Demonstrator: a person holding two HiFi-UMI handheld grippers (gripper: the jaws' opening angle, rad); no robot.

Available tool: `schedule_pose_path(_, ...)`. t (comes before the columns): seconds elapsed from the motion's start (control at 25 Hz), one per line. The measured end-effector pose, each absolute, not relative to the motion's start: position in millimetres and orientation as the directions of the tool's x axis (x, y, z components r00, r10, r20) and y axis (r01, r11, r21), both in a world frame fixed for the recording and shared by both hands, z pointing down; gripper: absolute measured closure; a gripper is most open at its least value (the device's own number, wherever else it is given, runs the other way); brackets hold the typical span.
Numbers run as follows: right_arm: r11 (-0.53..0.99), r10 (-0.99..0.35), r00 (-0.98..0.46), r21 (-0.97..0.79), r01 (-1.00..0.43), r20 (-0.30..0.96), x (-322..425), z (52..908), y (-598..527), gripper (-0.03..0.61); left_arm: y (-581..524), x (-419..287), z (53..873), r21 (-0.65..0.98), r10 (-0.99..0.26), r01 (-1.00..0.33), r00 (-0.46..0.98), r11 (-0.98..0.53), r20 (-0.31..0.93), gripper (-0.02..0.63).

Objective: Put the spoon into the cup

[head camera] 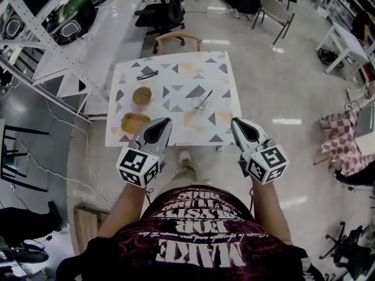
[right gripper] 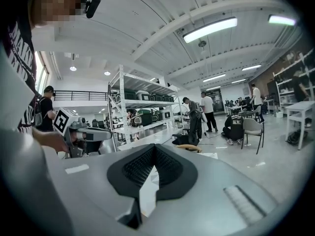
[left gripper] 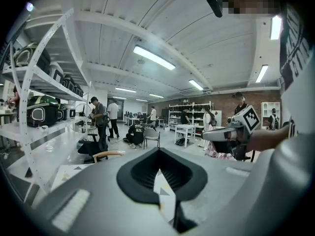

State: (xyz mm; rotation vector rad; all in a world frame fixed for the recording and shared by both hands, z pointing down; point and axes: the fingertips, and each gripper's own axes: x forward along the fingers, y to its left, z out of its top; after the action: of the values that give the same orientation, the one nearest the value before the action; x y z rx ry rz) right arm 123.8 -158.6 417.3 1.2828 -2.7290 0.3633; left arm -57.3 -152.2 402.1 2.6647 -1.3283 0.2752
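On the table, covered with a triangle-patterned cloth, a spoon lies right of the middle with its handle toward the far right. A round brown cup stands on the left half, seen from above. My left gripper hangs over the table's near edge, right of a tan dish. My right gripper hovers at the near right corner. Both are shut and hold nothing. Each gripper view looks level across the room, over the left gripper and over the right gripper, and shows only a sliver of tabletop.
Dark-framed glasses lie at the table's far left. A wooden chair stands behind the table and a black office chair further back. White shelving runs along the left. A checkered cloth is at the right.
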Motion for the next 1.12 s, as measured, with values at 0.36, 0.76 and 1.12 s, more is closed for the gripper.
schedule_pose_path(0.36,0.608,-0.752,-0.629,-0.161,-0.778,0.197,124.6,415.9,-158.2,0.551,-154.7,-57.8,398.8,0.042,-0.771,-0.796,0.597,-0.604,0.222,0.610)
schedule_pose_path(0.76,0.604,-0.755,-0.622,-0.149,-0.783,0.206,120.2,415.0,-160.2,0.551,-156.1,-65.5,399.5,0.011,-0.771,-0.794,0.593,-0.607,0.230,0.610)
schedule_pose_path(1.12,0.628,-0.740,-0.639,-0.125,-0.768,0.211,102.9,413.5,-169.1,0.552,-155.6,-87.4,402.0,0.020,-0.793,-0.817,0.566,-0.577,0.224,0.610)
